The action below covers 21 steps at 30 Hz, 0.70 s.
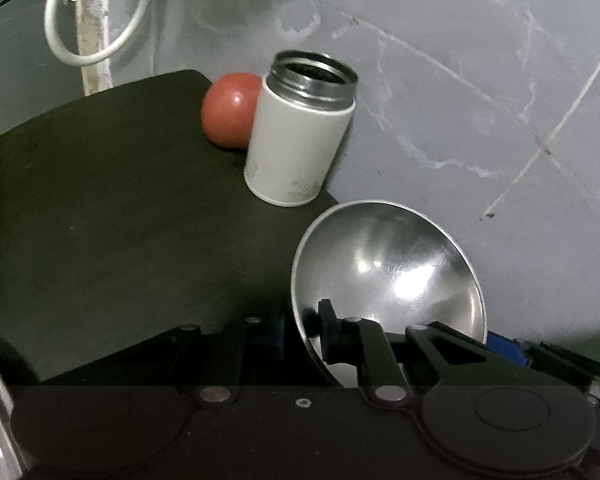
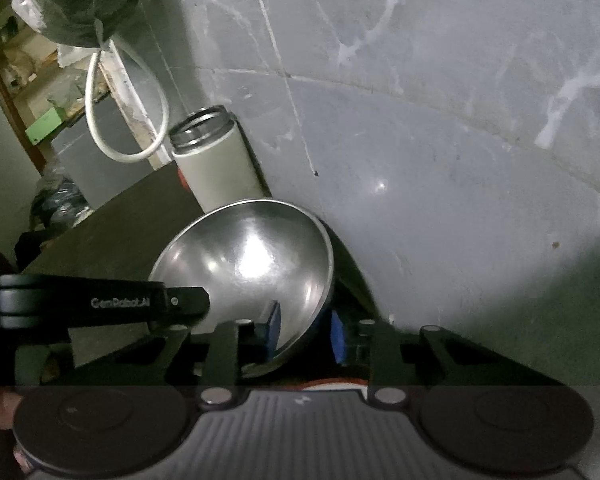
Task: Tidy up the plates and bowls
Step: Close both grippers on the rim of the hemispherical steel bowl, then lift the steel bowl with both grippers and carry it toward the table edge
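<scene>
The steel bowl (image 2: 244,268) was held tilted above the dark table's (image 1: 100,208) corner, just in front of the white canister (image 1: 298,136), with a red ball (image 1: 228,114) behind that canister. The right gripper (image 2: 304,330) pinched the bowl's near rim between its blue pads. The left gripper (image 1: 284,336) reached in beside the bowl; whether it gripped the rim I could not tell. No plates or stack appeared, so the sorting seemed barely begun.

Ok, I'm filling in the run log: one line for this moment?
right gripper: shut on tilted steel bowl rim | left gripper: open alongside | flask: upright on table
</scene>
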Motion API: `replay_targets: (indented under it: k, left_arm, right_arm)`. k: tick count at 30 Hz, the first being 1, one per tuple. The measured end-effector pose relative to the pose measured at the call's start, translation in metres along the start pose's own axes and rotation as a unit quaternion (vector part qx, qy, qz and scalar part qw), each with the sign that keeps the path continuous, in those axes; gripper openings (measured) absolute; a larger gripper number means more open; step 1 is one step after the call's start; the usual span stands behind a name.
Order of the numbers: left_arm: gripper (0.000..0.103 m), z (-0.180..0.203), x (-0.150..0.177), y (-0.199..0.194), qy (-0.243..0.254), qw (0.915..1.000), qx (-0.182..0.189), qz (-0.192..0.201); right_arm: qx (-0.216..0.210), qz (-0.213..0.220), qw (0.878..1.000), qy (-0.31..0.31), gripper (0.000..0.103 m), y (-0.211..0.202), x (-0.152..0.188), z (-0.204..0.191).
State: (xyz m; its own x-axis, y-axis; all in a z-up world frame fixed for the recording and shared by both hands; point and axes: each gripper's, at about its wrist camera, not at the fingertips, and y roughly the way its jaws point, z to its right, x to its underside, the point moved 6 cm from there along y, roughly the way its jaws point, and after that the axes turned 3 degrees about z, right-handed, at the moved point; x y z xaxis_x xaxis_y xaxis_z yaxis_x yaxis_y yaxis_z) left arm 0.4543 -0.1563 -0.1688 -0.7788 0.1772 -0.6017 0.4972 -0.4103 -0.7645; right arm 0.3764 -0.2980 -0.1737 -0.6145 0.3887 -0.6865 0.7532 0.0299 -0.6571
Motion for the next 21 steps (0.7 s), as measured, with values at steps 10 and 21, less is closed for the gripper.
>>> replay_targets:
  k: [10,21]
  left_arm:
    - [0.016,-0.017,0.0,-0.082,-0.033,0.9965,-0.033,0.07]
    - [0.017,-0.048,0.051,-0.18,-0.079,0.99,-0.084,0.081]
  right_arm:
    - [-0.07,0.041,0.996,-0.045,0.028,-0.044,-0.018,-0.036]
    - [-0.154,0.018,0.983,-0.102,0.028,-0.102,0.01,-0.096]
